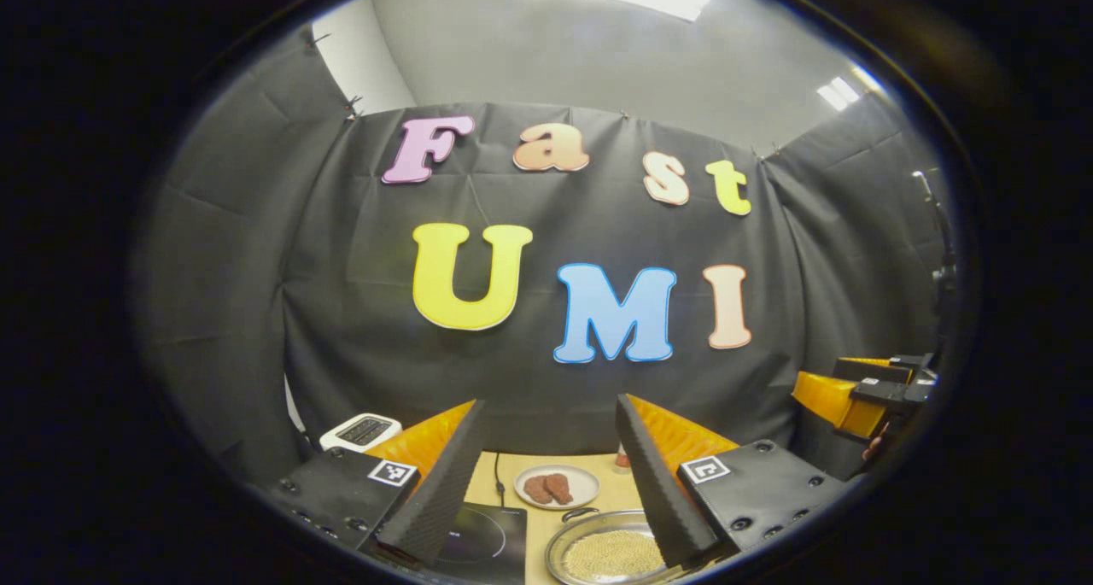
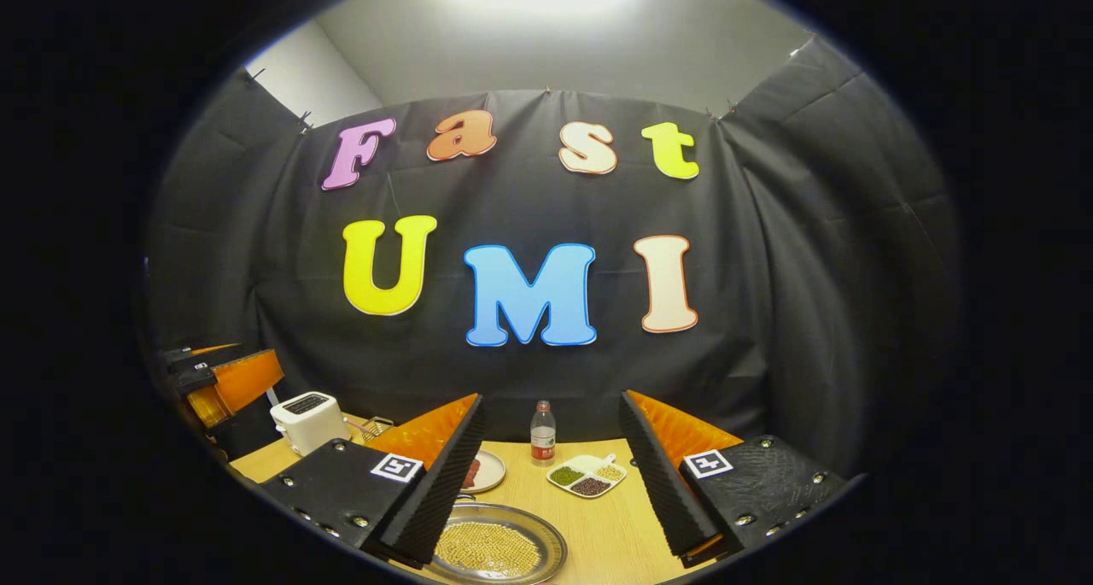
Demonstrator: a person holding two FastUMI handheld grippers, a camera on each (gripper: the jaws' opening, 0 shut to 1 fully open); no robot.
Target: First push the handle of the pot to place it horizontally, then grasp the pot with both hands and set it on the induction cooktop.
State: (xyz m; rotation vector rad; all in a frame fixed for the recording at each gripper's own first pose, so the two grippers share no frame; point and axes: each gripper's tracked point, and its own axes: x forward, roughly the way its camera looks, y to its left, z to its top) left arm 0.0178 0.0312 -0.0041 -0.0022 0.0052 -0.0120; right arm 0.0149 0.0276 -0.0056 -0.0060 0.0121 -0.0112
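Both tongs (image 1: 551, 474) (image 2: 546, 474) gape above the wooden table (image 2: 615, 534), black cloth wall (image 2: 768, 312) behind.

Both grippers are held up level, side by side, pointing toward the far wall of the booth. The left gripper (image 1: 551, 474) has its two fingers spread wide apart, nothing between them and nothing touching them. The right gripper (image 2: 546, 474) stands the same way, fingers wide and bare. In the left gripper view the right gripper (image 1: 862, 393) shows off at the right edge; in the right gripper view the left gripper (image 2: 222, 384) shows at the left edge, at much the same height.
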